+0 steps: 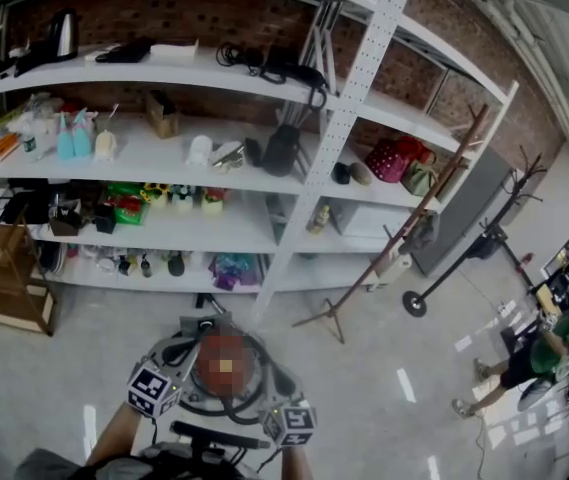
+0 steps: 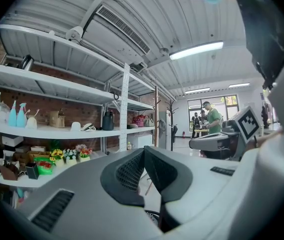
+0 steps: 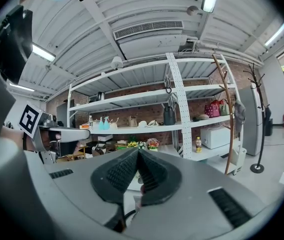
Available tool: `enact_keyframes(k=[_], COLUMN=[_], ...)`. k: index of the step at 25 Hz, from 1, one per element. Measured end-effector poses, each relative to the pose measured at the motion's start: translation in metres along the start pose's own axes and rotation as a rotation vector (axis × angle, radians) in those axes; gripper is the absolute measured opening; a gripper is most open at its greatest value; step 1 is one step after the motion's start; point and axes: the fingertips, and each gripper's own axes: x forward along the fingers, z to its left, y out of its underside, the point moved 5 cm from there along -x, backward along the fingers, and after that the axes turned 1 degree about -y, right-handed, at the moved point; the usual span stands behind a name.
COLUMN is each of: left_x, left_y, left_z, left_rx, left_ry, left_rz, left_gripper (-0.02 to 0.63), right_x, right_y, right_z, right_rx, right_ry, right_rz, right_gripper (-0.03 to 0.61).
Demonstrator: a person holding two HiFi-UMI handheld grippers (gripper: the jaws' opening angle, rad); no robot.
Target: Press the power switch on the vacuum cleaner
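Head view, steeply down: vacuum cleaner (image 1: 261,353) at the bottom centre on the grey floor (image 1: 384,408), round, ringed by a dark hose (image 1: 278,376), its middle under a mosaic patch; no telling where the switch is. One marker cube (image 1: 154,389) at its left edge, a second cube (image 1: 290,423) at its lower right, both just above the person's forearms. Behind, long white shelves (image 1: 164,158) against a brick wall, crowded with spray bottles, flowers, bags and boxes. To the right, a leaning wooden pole (image 1: 414,218) and a black coat stand (image 1: 484,238); farther right, well apart from the vacuum cleaner, a bystander (image 1: 564,333) in a green shirt. Left gripper view: left gripper (image 2: 142,151) clenched, dark ribbed pads (image 2: 129,171) meeting at the tips, nothing between them; aimed level toward the shelves, with the other gripper's marker at the right. Right gripper view: right gripper (image 3: 137,154) likewise clenched on nothing, tips together, facing the same shelves, with the left gripper's marker at the left edge. No vacuum cleaner clearly seen past either pair of jaws.
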Motion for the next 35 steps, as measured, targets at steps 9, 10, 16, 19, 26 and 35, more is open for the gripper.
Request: enact_keyframes(k=[9, 10, 16, 19, 26, 35], left_x=[-0.007, -0.007, -0.010, -0.010, -0.013, -0.012], left_y=[-0.004, -0.003, -0.003, -0.001, -0.001, -0.004], left_z=[-0.005, -0.006, -0.006, -0.006, -0.008, -0.007], left_rx=[-0.011, -0.009, -0.005, -0.004, -0.011, -0.007], left_ry=[-0.012, -0.010, -0.009, -0.009, -0.010, -0.016], left_rz=[-0.007, -0.005, -0.005, -0.003, 0.004, -0.001], left_gripper=[0.009, 0.009, 0.009, 0.009, 0.009, 0.009], right_x=[-0.002, -0.002, -0.005, -0.005, -0.007, -0.005], right_y=[-0.001, -0.001, -0.003, 0.000, -0.001, 0.005], right_z=[0.012, 0.012, 0.016, 0.017, 0.020, 0.018], right_rx=[-0.006, -0.010, -0.010, -0.007, -0.010, -0.022], right_ry=[-0.026, -0.028, -0.035, -0.038, -0.046, -0.065], right_rz=[-0.002, -0.002, 0.001, 0.004, 0.003, -0.001], right_gripper=[0.011, 0.011, 0.011, 0.011, 0.011, 0.011])
